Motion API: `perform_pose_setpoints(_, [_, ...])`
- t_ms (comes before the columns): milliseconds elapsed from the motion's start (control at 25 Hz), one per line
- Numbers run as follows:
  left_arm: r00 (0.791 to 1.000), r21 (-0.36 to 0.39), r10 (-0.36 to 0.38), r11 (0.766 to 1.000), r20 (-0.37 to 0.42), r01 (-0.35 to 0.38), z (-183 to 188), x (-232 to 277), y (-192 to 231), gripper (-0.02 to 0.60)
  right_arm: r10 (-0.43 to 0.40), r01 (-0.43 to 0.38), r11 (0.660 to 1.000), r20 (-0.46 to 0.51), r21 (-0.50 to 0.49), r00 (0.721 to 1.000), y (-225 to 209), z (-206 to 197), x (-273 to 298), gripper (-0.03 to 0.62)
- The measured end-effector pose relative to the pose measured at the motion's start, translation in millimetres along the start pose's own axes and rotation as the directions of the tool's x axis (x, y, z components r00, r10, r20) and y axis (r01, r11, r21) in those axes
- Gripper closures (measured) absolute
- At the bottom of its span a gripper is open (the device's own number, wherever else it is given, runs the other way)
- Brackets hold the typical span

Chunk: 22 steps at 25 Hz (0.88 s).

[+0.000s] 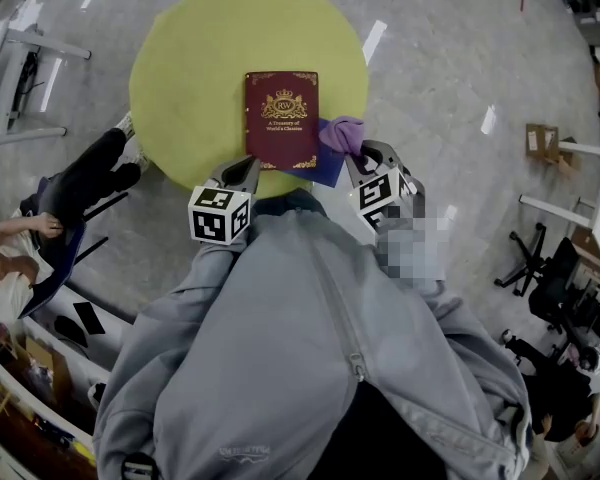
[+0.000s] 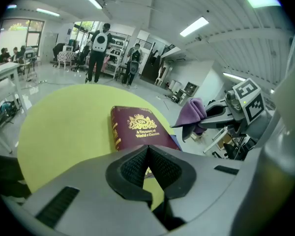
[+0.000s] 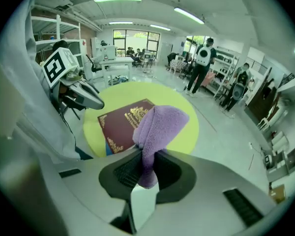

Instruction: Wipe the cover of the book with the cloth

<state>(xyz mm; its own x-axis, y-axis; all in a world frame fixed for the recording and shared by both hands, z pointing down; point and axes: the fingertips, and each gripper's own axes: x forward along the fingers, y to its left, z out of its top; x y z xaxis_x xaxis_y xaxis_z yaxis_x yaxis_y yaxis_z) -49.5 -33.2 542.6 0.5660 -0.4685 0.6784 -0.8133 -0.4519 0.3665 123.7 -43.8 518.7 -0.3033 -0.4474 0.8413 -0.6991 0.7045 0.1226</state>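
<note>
Head view puts the maroon book (image 1: 281, 118) flat on the round yellow-green counter (image 1: 180, 58), its long axis running straight away from the person. The right tool (image 1: 362, 158) is clenched on the purple cloth (image 1: 342, 133), held just beside the book's right edge, so the wipe likely needs a short move leftward and down onto the cover. The left tool (image 1: 240, 173) is closed on nothing, by the book's near left corner.

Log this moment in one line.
book: closed, flat on yellow table | left tool: shut, empty, at book's near edge | right tool: shut on purple cloth, beside book's right edge
</note>
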Motion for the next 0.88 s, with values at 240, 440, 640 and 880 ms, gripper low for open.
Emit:
perform_pose_setpoints(240, [0.98, 0.145, 0.029, 0.988, 0.199, -0.058, 75, -34, -17, 0.563, -0.175, 0.179, 0.984, 0.289, 0.011, 0.941, -29, 82, -54, 0.523])
perform_pose_setpoints(440, [0.919, 0.205, 0.044, 0.97, 0.391, -0.133, 145, -73, -34, 0.563, -0.261, 0.262, 0.963, 0.477, 0.065, 0.839, -42, 138, -100, 0.523])
perform_pose_setpoints(640, [0.836, 0.218, 0.059, 0.953, 0.546, -0.209, 197, -115, -51, 0.563, -0.3, 0.292, 0.95, 0.6, 0.114, 0.741, -41, 174, -137, 0.523])
perform_pose_setpoints(880, [0.724, 0.202, 0.066, 0.939, 0.686, -0.277, 236, -152, -71, 0.563, -0.321, 0.264, 0.945, 0.722, 0.195, 0.614, -41, 208, -177, 0.523])
